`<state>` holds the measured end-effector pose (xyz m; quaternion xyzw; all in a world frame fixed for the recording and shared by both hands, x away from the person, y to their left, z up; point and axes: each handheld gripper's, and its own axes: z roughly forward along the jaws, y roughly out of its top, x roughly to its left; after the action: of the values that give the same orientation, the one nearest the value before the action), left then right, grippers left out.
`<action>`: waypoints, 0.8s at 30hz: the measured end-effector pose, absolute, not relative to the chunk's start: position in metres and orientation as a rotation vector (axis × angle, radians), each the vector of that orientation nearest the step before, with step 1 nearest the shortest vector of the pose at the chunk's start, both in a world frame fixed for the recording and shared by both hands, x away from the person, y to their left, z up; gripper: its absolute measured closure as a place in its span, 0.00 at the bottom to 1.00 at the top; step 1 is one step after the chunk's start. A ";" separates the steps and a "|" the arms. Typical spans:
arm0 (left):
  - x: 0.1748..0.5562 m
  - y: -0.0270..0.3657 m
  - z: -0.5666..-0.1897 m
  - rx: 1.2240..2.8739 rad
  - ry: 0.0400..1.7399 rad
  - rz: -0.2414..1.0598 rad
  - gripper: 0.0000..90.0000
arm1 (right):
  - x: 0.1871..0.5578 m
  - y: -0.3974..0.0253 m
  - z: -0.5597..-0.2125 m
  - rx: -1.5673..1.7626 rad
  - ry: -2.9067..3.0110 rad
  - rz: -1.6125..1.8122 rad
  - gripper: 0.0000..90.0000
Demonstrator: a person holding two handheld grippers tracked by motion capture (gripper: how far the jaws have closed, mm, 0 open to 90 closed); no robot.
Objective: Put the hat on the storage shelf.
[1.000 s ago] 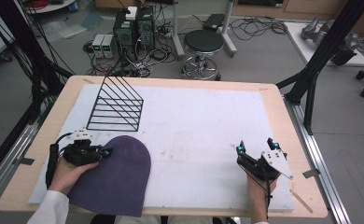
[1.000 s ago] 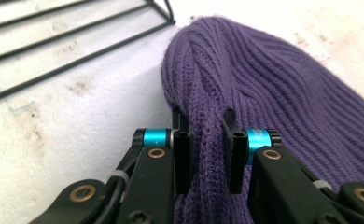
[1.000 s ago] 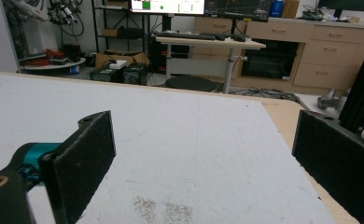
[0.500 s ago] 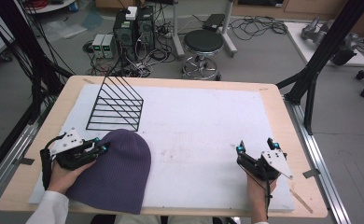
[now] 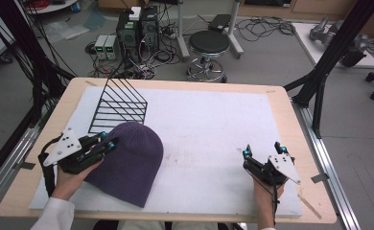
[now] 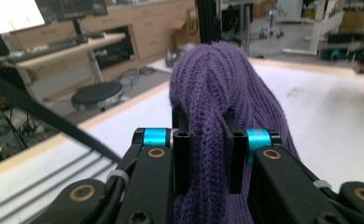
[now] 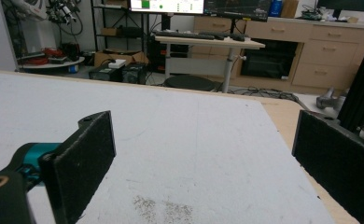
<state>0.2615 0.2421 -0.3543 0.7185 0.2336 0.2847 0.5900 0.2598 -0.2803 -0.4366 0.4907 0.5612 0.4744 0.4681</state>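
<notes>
Two tools, left tool (image 6: pixel 203 140) pinching purple beanie (image 5: pixel 127 160), right tool (image 5: pixel 262 152) spread wide, touching nothing

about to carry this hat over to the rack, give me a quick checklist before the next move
1. Left gripper shut on the purple knitted beanie: ok.
2. Fold of knit seated between the jaws: ok.
3. Beanie lifted off the white mat: cannot tell.
4. Black wire rack upright, just behind the beanie: ok.
5. Right gripper open and holding nothing, well apart from the beanie: ok.
</notes>
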 end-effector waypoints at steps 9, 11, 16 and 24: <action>0.255 0.216 -0.333 1.451 0.524 0.808 0.87 | 0.259 -0.279 -0.437 1.200 1.378 1.166 0.06; 0.255 0.208 -0.329 1.400 0.522 0.836 0.87 | 0.259 -0.279 -0.436 1.199 1.378 1.169 0.06; 0.257 0.190 -0.313 1.292 0.499 0.871 0.87 | 0.258 -0.279 -0.436 1.201 1.376 1.177 0.06; 0.258 0.174 -0.285 1.218 0.454 0.877 0.87 | 0.256 -0.278 -0.435 1.184 1.364 1.213 0.06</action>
<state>0.2585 0.1741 -0.2851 0.5483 0.2043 0.3950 0.7082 0.2563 -0.2782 -0.4350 0.4819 0.5553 0.4937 0.4644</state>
